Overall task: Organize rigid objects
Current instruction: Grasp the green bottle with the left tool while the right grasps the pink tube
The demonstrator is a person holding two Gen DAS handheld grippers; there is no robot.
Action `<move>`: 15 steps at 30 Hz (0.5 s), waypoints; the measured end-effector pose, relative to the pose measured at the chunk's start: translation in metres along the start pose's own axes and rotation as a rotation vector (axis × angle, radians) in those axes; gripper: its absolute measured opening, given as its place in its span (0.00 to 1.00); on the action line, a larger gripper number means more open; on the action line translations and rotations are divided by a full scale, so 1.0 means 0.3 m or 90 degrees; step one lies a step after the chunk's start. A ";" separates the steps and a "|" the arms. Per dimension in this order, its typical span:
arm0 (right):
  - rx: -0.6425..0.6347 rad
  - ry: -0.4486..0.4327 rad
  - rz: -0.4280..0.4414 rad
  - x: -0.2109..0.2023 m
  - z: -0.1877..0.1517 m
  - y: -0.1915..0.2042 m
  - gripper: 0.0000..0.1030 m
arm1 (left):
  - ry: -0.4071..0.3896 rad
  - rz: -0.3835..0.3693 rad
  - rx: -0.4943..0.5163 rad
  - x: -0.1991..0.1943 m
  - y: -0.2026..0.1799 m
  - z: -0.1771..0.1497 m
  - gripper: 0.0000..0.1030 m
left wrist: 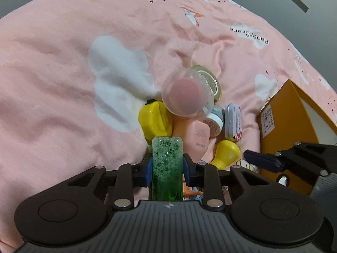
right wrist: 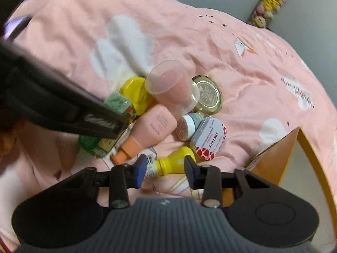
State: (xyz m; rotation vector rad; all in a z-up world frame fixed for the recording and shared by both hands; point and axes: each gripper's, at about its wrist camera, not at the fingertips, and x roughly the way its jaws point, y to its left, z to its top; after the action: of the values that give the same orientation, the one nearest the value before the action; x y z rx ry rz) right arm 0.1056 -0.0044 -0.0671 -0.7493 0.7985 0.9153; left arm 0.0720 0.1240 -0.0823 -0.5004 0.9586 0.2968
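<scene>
Both the left gripper [left wrist: 167,168] and the right gripper [right wrist: 165,169] are black plastic linkages with silver rivets, blue-padded fingers [right wrist: 140,168], round side bosses and a ribbed grey body.

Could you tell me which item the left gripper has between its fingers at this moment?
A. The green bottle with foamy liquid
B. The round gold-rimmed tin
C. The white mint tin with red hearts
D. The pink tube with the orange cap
A: in the left wrist view the left gripper has its blue pads pressed against both sides of the green bottle, while the other items lie on the pink blanket beyond it.
</scene>
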 end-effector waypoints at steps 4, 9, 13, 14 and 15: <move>0.094 0.000 0.034 0.026 0.032 -0.040 0.24 | -0.021 -0.009 -0.012 -0.038 0.034 0.020 0.31; 0.193 0.002 0.077 0.070 0.062 -0.076 0.25 | -0.008 -0.022 -0.037 -0.026 0.077 0.040 0.31; 0.248 0.012 0.118 0.119 0.078 -0.091 0.26 | -0.008 -0.016 -0.036 -0.017 0.073 0.038 0.32; 0.257 0.016 0.129 0.135 0.082 -0.093 0.26 | -0.009 -0.016 -0.036 -0.017 0.074 0.038 0.32; 0.264 0.020 0.139 0.148 0.083 -0.094 0.29 | -0.009 -0.017 -0.039 -0.017 0.074 0.038 0.32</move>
State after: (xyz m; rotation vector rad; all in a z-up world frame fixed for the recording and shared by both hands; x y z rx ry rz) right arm 0.1539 0.0215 -0.0862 -0.3179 1.0724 0.8926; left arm 0.0672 0.1489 -0.0787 -0.5653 0.9303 0.3065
